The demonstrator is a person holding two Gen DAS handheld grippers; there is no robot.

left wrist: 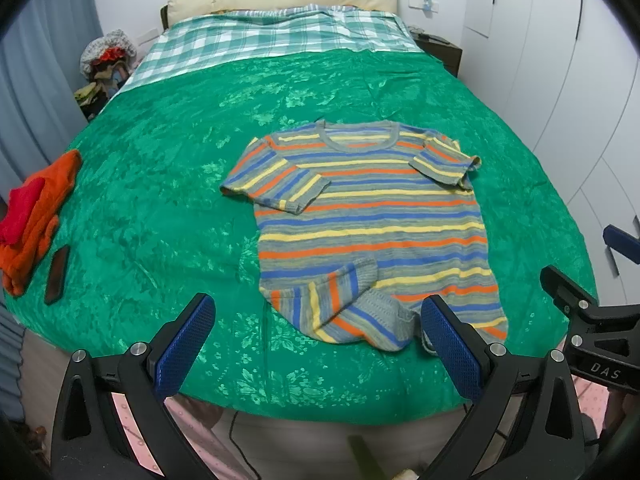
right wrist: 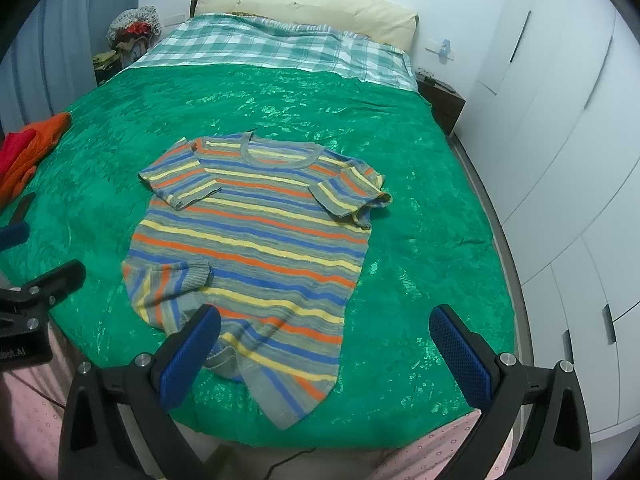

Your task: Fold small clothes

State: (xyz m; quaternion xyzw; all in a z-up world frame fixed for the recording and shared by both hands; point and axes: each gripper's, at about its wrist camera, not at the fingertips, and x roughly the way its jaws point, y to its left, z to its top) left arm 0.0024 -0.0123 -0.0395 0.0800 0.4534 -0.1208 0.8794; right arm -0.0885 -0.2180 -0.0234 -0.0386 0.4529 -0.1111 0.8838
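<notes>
Folding had barely begun: striped knit T-shirt [left wrist: 372, 216] lay flat, neck away, on the bed's green bedspread [left wrist: 168, 184], both sleeves folded inward and its near-left hem corner flipped up. Left gripper [left wrist: 316, 344] and right gripper [right wrist: 324, 354] hovered at the shirt's near hem, fingers spread, holding nothing. Judgement: flatten the flipped corner first, then pinch both hem corners evenly. Orange garments [left wrist: 36, 220] and phone [left wrist: 57, 274] lay left of the shirt. No containers seen.
</notes>
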